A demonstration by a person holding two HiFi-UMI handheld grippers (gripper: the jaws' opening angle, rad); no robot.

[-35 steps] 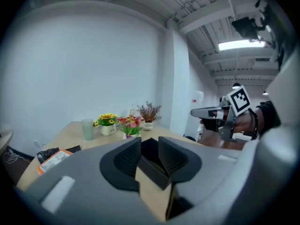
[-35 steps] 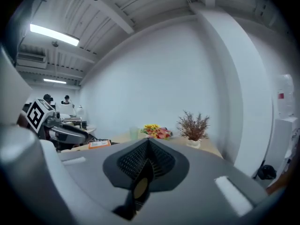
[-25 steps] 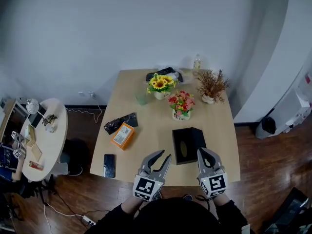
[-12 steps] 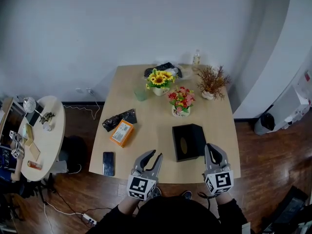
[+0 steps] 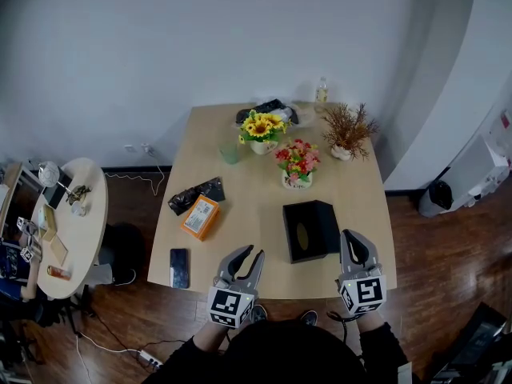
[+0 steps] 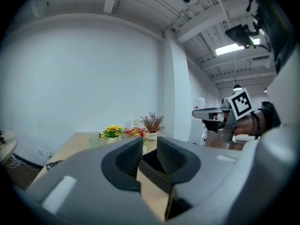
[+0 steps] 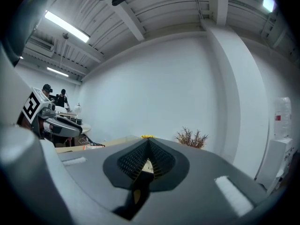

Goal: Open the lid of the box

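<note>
box [image 5: 310,230]: we see it black, squarish, oval slot in the lid, lid down, on table [image 5: 240,230] near front-right edge | left gripper [image 5: 250,254]: jaws closing, narrow gap, nothing between | right gripper [image 5: 350,237] beside box: jaws pressed together, empty

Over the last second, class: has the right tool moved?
Yes. The right tool shifted right, away from the box. Its tips were against the box's right edge; now it sits just clear of it.
</note>
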